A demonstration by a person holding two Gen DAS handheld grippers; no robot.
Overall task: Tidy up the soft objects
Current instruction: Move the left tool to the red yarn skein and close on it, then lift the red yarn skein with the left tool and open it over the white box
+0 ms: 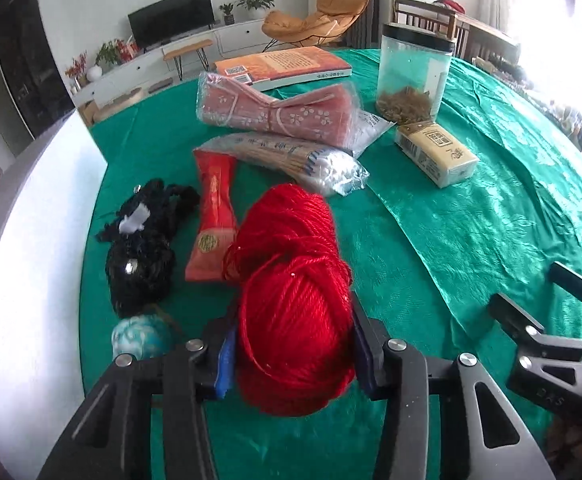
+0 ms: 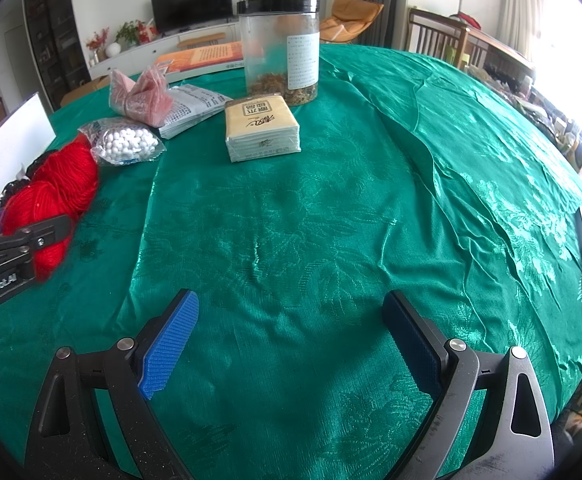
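My left gripper (image 1: 291, 344) is shut on a red yarn skein (image 1: 291, 300), its pads pressing both sides near the skein's near end. The skein also shows at the left edge of the right wrist view (image 2: 55, 196). A black yarn bundle (image 1: 143, 240) and a small blue-white ball (image 1: 141, 338) lie left of it on the green tablecloth (image 1: 471, 220). My right gripper (image 2: 291, 344) is open and empty over bare cloth; it also shows at the right of the left wrist view (image 1: 531, 300).
Behind the skein lie a red packet (image 1: 213, 216), a bag of cotton swabs (image 1: 291, 160), a pink floral packet (image 1: 279, 110), a tissue pack (image 1: 435, 152), a clear jar (image 1: 413, 72) and a book (image 1: 287, 66). A white box (image 1: 31, 260) stands left.
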